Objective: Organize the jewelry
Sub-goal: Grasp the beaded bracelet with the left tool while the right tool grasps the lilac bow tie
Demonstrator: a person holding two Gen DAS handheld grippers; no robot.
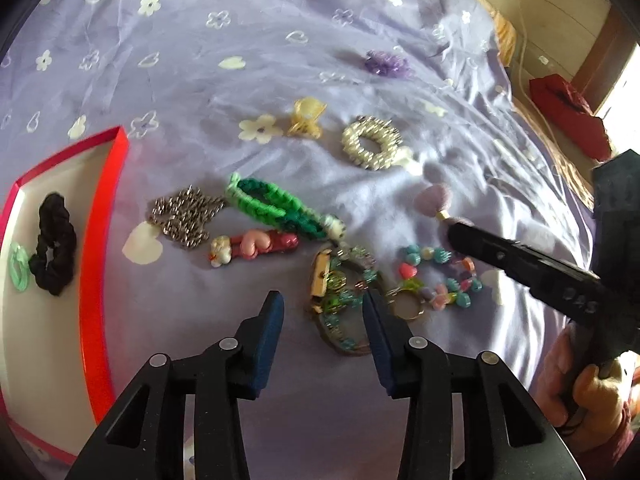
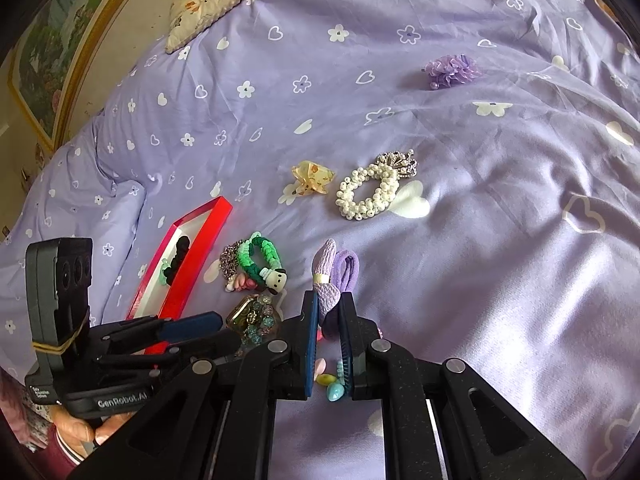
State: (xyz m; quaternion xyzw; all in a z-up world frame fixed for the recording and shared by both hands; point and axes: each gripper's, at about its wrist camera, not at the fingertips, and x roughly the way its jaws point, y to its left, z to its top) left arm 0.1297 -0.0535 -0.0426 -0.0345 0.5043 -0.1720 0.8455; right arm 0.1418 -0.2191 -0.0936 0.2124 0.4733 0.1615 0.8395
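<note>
– Grippers first: shut or parted?

– Right gripper [image 2: 329, 298]: clamped tight on lilac knitted fabric hair tie [image 2: 328, 272], pinched low near the knot, probably to stop any slipping on the carry. Could not tell whether lifted or resting on the cloth. Left gripper [image 1: 323, 300]: jaws parted, pressed on nothing. Hovered over glittery green-beaded bracelet with gold rectangular clasp [image 1: 340, 304], seemingly lined up as the next pick.

– And just beyond?

– Pastel plastic heart-bead bracelet [image 1: 440, 280] just beside the glittery one, untouched. Then a close cluster: pink cartoon hair clip [image 1: 256, 246], green braided cord keychain with white dog charm [image 1: 272, 208], silver metal chain [image 1: 184, 216], touching or overlapping. Probably left for later, being tangled.

– Destination?

– Off to the left: red-rimmed shallow cardboard box with white floor [image 1: 104, 240]. Already loaded with black fabric scrunchie [image 1: 54, 244] and mint green plastic ring [image 1: 18, 266], side by side. Likely meant for the hair tie too, as a like item.

– Farthest?

– White pearl-bead scrunchie [image 1: 372, 142] and translucent yellow claw clip [image 1: 306, 118], near each other. Well behind them, purple ruffled flower hair piece [image 1: 386, 64], alone on lilac flower-and-heart printed bedsheet [image 1: 240, 40]. Sorted little so far, judging by the spread.
</note>
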